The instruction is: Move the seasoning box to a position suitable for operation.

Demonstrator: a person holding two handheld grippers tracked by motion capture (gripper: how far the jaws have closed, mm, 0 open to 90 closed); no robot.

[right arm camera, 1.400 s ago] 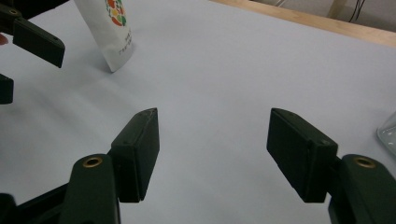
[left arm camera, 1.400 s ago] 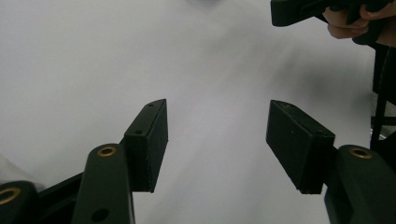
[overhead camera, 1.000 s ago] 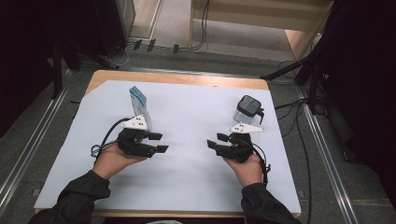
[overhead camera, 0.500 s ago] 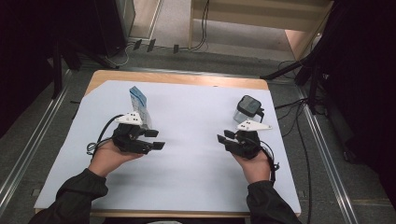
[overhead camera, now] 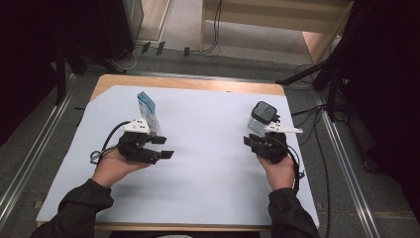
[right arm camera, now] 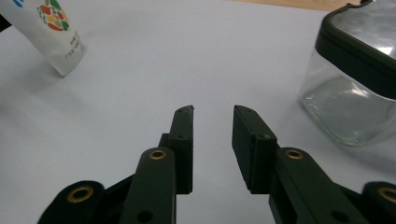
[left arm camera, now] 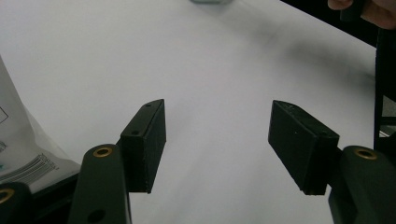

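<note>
Left claw: the left claw (left arm camera: pixel 217 144) hangs low over the tabletop (overhead camera: pixel 208 148), jaws well apart with bare white sheet between them; they have just been opening wider.
Right claw: the right claw (right arm camera: pixel 212 140) has its jaws a narrow gap apart, nothing between them; they have just been closing in.
Pouch: a white pouch (overhead camera: pixel 147 113) with a blue top stands upright, just beyond and beside the left claw (overhead camera: pixel 161 147). Its long axis runs up from the tabletop, leaning a little.
Jar: a clear glass jar (right arm camera: pixel 355 88) with a dark lid stands upright just ahead of the right claw and off to its right in the right gripper view, close but apart.
Nearer hand: the left hand (overhead camera: pixel 116 166) is nearer the pouch, the right hand (overhead camera: pixel 278 168) nearer the jar (overhead camera: pixel 261 118); pouch and jar stand well apart.
Coming move: likely each claw takes the thing nearest it; the right would have to open again to span the jar.
Writing: the pouch (right arm camera: pixel 46 32) carries a round many-coloured emblem and small print too blurred to read; the left gripper view catches a barcode on the pouch (left arm camera: pixel 23 154).
</note>
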